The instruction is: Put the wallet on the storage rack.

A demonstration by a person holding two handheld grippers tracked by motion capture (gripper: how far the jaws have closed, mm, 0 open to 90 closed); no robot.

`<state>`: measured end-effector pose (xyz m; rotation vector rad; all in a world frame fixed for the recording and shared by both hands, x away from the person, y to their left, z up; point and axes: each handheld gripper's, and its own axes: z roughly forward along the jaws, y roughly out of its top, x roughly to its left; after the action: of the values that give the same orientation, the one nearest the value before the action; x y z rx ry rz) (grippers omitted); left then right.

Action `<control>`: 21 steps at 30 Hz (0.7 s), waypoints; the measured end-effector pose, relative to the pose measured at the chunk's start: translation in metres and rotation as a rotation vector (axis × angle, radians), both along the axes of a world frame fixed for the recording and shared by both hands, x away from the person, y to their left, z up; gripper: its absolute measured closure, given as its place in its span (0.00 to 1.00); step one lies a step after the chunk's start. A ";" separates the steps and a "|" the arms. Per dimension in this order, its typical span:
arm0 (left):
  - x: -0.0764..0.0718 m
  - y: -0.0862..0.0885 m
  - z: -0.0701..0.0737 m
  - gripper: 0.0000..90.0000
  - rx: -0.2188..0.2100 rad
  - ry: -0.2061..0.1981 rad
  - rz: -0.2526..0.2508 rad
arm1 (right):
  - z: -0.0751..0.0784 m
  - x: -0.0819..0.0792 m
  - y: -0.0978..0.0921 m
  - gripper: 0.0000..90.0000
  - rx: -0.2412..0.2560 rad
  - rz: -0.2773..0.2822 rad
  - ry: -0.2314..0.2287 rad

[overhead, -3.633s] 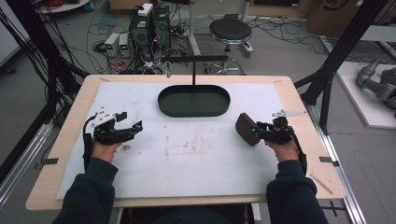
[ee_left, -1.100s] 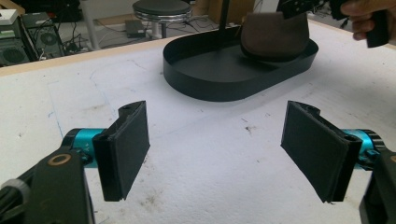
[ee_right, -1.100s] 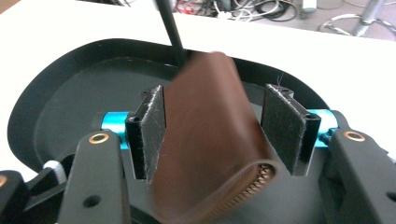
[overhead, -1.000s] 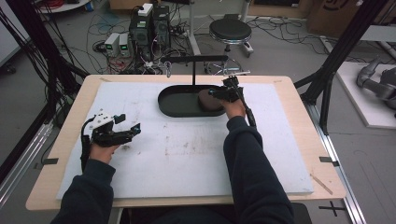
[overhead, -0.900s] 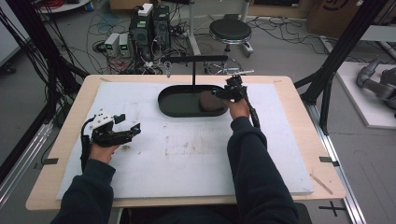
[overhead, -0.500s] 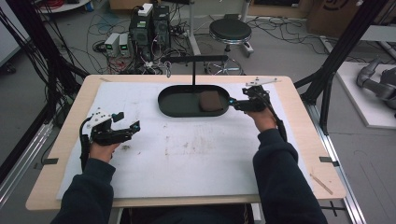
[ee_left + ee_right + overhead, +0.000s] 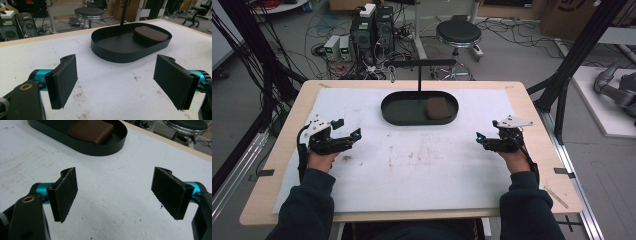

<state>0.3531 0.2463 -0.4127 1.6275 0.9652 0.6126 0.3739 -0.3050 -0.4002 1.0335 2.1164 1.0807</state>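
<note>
A flat brown pouch (image 7: 438, 107) lies in the right end of a black oval tray (image 7: 404, 107) at the back middle of the table. My left gripper (image 7: 350, 127) rests open over the white mat at the left, nothing between its pads. Open and empty too, my right gripper (image 7: 487, 130) sits at the right, well clear of the tray. In the left gripper view the gripper (image 7: 117, 82) faces the tray (image 7: 117, 53) with the pouch (image 7: 150, 33) at its far end. In the right gripper view the gripper (image 7: 116, 192) points past the tray (image 7: 100, 151) and pouch (image 7: 91, 131).
A black T-shaped stand (image 7: 419, 75) rises from the tray's back edge. The stained white mat (image 7: 422, 170) covers most of the wooden table (image 7: 542, 125). A stool (image 7: 458, 32), computer boxes (image 7: 372, 25) and cables stand on the floor beyond the far edge.
My right gripper carried the brown pouch to the tray, let it go there, and drew back to the right front, open. The left gripper has hardly moved.
</note>
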 end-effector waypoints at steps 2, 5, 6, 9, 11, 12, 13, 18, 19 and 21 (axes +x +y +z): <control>-0.001 0.000 0.001 0.21 0.004 -0.003 -0.004 | 0.002 -0.003 -0.001 0.24 -0.003 0.002 -0.016; -0.002 -0.001 0.001 0.21 0.003 -0.008 -0.007 | 0.003 -0.008 -0.002 0.24 -0.002 -0.003 -0.020; -0.002 -0.001 0.002 0.21 0.004 -0.008 -0.007 | 0.003 -0.008 -0.002 0.24 -0.002 -0.003 -0.020; -0.005 -0.002 0.003 0.21 0.003 -0.014 -0.012 | 0.003 -0.011 -0.005 0.24 0.014 -0.013 -0.017; -0.006 -0.003 0.003 0.21 0.006 -0.015 -0.016 | 0.004 -0.011 -0.005 0.24 0.022 -0.018 -0.018; -0.007 -0.003 0.004 0.21 0.006 -0.017 -0.017 | 0.004 -0.012 -0.006 0.24 0.026 -0.018 -0.019; -0.007 -0.003 0.004 0.21 0.009 -0.016 -0.017 | 0.004 -0.012 -0.005 0.24 0.022 -0.021 -0.022; -0.008 -0.002 0.004 0.21 0.009 -0.018 -0.014 | 0.004 -0.011 -0.005 0.24 0.019 -0.022 -0.023; -0.007 -0.002 0.004 0.21 0.009 -0.016 -0.014 | 0.003 -0.011 -0.005 0.24 0.020 -0.025 -0.020; -0.007 -0.003 0.003 0.21 0.009 -0.014 -0.014 | 0.003 -0.010 -0.005 0.24 0.021 -0.028 -0.018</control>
<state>0.3458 0.2437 -0.4094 1.6351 0.9418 0.6190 0.3635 -0.3102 -0.3976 1.0565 2.0747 1.0971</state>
